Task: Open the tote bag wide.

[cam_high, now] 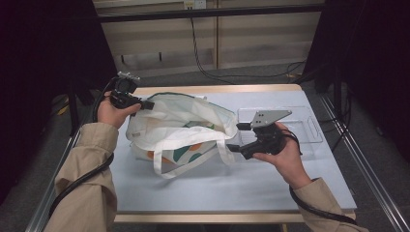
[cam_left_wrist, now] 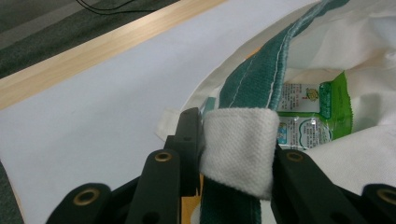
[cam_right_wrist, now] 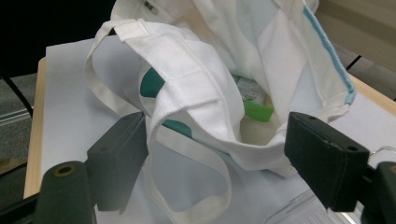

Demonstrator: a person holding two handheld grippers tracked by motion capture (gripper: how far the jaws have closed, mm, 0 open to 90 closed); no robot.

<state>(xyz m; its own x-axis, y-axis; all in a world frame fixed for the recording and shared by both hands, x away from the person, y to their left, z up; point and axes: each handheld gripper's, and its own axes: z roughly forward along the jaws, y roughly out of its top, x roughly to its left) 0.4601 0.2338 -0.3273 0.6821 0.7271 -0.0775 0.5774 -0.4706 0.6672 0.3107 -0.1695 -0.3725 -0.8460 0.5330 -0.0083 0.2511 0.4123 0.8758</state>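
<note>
- We are working on a white cloth bag [cam_high: 181, 126] with green and orange shapes on it. It lies on the blue tabletop [cam_high: 232, 188], a bit to the left of the middle.
- Our left tool [cam_high: 145, 104] pinches the bag's green-edged rim where a white strap is sewn on. In the left gripper view the strap patch [cam_left_wrist: 239, 149] sits tight between the two black jaws — this holds the mouth of the bag up and open.
- Our right tool [cam_high: 235, 137] is spread wide. In the right gripper view the bag's opening sits between the jaws, but the pads do not press on the cloth.
- Inside the bag we can see a green snack packet [cam_left_wrist: 322, 112]. It lies deep in the bag, near the bottom.
- A clear plastic tray [cam_high: 309, 126] sits on the tabletop just behind our right hand. It looks empty.
- We think the step now is filling the bag, with the packet already dropped in and the right tool free.
- Next, the right tool likely needs to fetch another thing or take the near rim — while the left tool keeps its pinch so the mouth does not flop shut.
</note>
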